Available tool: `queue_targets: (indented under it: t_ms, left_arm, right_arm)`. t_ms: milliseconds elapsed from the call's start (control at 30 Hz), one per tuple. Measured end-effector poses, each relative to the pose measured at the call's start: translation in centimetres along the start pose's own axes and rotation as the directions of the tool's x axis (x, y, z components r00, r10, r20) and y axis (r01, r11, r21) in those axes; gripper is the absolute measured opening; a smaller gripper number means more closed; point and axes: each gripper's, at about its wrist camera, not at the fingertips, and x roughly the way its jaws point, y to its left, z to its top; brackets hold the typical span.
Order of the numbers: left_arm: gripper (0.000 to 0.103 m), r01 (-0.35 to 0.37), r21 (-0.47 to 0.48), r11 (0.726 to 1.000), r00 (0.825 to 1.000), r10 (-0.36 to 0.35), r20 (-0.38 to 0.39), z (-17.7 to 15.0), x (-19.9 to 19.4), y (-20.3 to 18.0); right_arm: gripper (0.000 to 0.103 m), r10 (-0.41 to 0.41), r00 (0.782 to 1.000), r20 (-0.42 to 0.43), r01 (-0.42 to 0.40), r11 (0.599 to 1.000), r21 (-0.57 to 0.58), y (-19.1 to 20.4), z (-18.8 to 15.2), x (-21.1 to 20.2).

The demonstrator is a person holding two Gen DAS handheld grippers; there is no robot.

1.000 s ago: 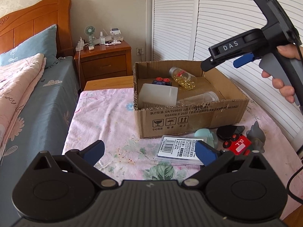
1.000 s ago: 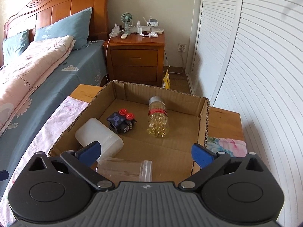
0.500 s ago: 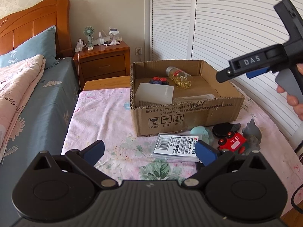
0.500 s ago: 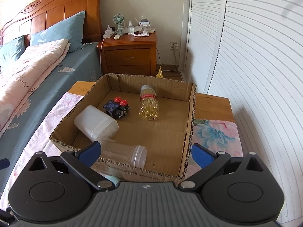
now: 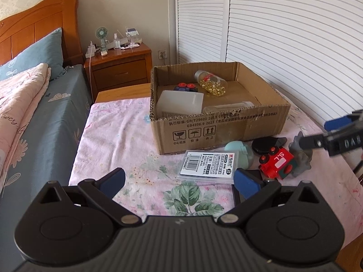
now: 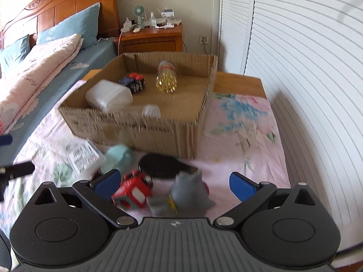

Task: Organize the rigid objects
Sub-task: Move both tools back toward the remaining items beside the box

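With both the left gripper (image 5: 179,181) and right gripper (image 6: 174,184) spread wide and empty, the grey toy (image 6: 189,192) was best straddled squarely before being lifted into the cardboard box (image 6: 140,127).

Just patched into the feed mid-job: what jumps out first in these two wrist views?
The open cardboard box on the pink floral cloth dominates, already holding a bottle of yellow capsules and a white container. In front of it lies an unsorted cluster: a red toy train, a grey figure and a barcoded case. The right gripper hangs open right above the grey figure.
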Motion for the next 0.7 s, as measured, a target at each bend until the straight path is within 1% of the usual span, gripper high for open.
queue_targets:
  t_ms: [67, 200, 333, 500, 600, 700]
  left_arm:
    - [0.101, 0.007, 0.003, 1.000, 1.000, -0.006, -0.012, -0.1, 0.2, -0.1]
    - [0.101, 0.011, 0.015, 1.000, 0.999, -0.010, -0.032, -0.3, 0.6, -0.5]
    - [0.101, 0.026, 0.029, 0.999, 0.999, -0.025, -0.045, -0.3, 1.0, -0.8]
    - [0.101, 0.055, 0.034, 0.998, 0.995, -0.052, -0.080, -0.4, 2.0, -1.0]
    - [0.101, 0.072, 0.031, 0.997, 0.992, -0.069, -0.102, -0.4, 2.7, -1.0]
    - [0.101, 0.088, 0.031, 0.996, 0.989, -0.084, -0.119, -0.1, 3.6, -0.9]
  right_arm:
    - [0.103, 0.002, 1.000, -0.016, -0.002, 1.000, -0.011, -0.1, -1.4, 0.1]
    - [0.103, -0.032, 0.997, -0.071, 0.028, 0.999, -0.046, -0.3, -3.9, 1.0]
    - [0.103, -0.052, 0.993, -0.104, 0.044, 0.996, -0.078, -0.4, -5.3, 2.0]
    - [0.103, -0.061, 0.992, -0.111, 0.050, 0.994, -0.098, -0.7, -5.7, 3.4]
    - [0.103, -0.036, 0.994, -0.103, 0.027, 0.996, -0.086, -1.1, -5.5, 4.0]
    - [0.103, -0.034, 0.995, -0.089, 0.026, 0.996, -0.082, -1.5, -4.9, 4.6]
